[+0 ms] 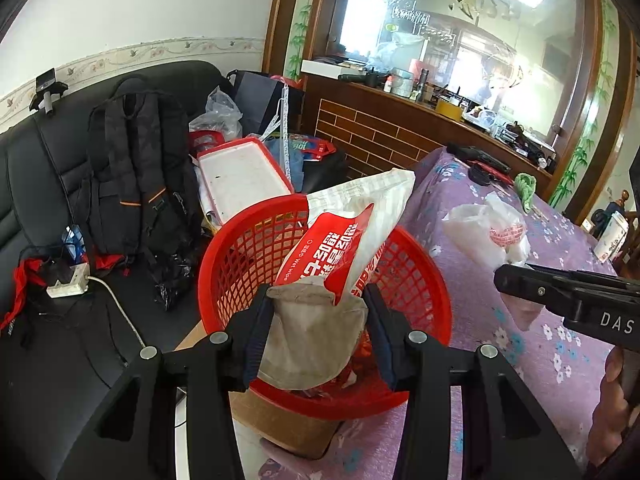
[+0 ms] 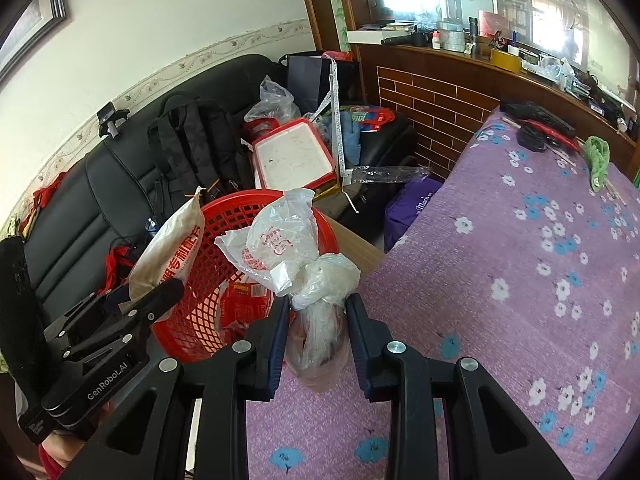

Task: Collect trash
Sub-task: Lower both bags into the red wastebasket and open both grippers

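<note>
A red mesh basket stands on a cardboard box beside the purple flowered table; it also shows in the right wrist view. My left gripper is shut on a red-and-white wet-wipe packet and holds it over the basket. My right gripper is shut on a knotted clear plastic bag with red print, just above the table edge next to the basket. The same bag and the right gripper's finger appear in the left wrist view. More red wrappers lie inside the basket.
A black sofa behind the basket holds a black backpack, a power strip, a white tray and bags. The purple tablecloth carries a green cloth and black items at its far end. A wooden counter stands behind.
</note>
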`<move>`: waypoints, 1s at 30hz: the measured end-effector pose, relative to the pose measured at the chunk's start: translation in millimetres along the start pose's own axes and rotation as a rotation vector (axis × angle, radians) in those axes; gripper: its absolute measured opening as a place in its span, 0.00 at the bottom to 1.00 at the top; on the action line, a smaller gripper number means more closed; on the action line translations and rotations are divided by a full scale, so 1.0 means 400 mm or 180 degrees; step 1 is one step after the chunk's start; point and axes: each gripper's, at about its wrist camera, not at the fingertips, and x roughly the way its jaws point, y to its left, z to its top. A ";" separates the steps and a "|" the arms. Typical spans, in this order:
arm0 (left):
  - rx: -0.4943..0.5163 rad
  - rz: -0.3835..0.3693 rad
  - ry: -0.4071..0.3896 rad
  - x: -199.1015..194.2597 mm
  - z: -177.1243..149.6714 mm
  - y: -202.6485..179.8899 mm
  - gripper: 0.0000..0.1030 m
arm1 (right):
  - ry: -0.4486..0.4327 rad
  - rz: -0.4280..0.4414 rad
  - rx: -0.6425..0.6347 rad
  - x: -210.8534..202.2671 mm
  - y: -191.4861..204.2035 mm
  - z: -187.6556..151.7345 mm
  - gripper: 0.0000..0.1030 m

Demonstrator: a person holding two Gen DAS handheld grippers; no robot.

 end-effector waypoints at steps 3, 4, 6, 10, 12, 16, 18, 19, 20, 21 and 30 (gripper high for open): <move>0.0005 0.0016 0.0024 0.013 0.000 -0.003 0.43 | 0.0027 0.0011 0.0009 0.017 -0.002 0.006 0.31; 0.0006 0.0014 0.0032 0.018 0.000 -0.005 0.43 | 0.0030 0.0014 0.0011 0.019 -0.001 0.007 0.31; 0.0004 0.0012 0.0042 0.025 0.001 -0.003 0.43 | 0.0041 0.0020 0.0006 0.027 0.000 0.008 0.31; -0.0011 0.0013 0.0048 0.032 0.003 -0.003 0.43 | 0.0045 0.0007 0.0010 0.033 -0.007 0.012 0.31; -0.0020 0.0010 0.0054 0.038 0.005 -0.004 0.43 | 0.0047 -0.0001 0.0013 0.034 -0.007 0.012 0.31; -0.0011 0.0007 0.0072 0.053 0.010 -0.009 0.43 | 0.0047 -0.0014 0.0025 0.033 -0.010 0.014 0.31; -0.0011 0.0004 0.0077 0.059 0.011 -0.008 0.43 | 0.0051 -0.0015 0.0026 0.033 -0.008 0.015 0.31; -0.0012 0.0003 0.0081 0.061 0.012 -0.005 0.43 | 0.0053 -0.0013 0.0025 0.034 -0.008 0.017 0.31; -0.0014 0.0002 0.0084 0.064 0.013 -0.005 0.43 | 0.0060 -0.0008 0.0026 0.036 -0.007 0.021 0.31; -0.0017 0.0005 0.0084 0.065 0.014 -0.004 0.43 | 0.0067 0.0002 0.0028 0.038 -0.007 0.024 0.31; -0.0105 0.0030 0.0077 0.073 0.016 0.017 0.44 | 0.0105 0.0120 0.0014 0.077 0.032 0.068 0.36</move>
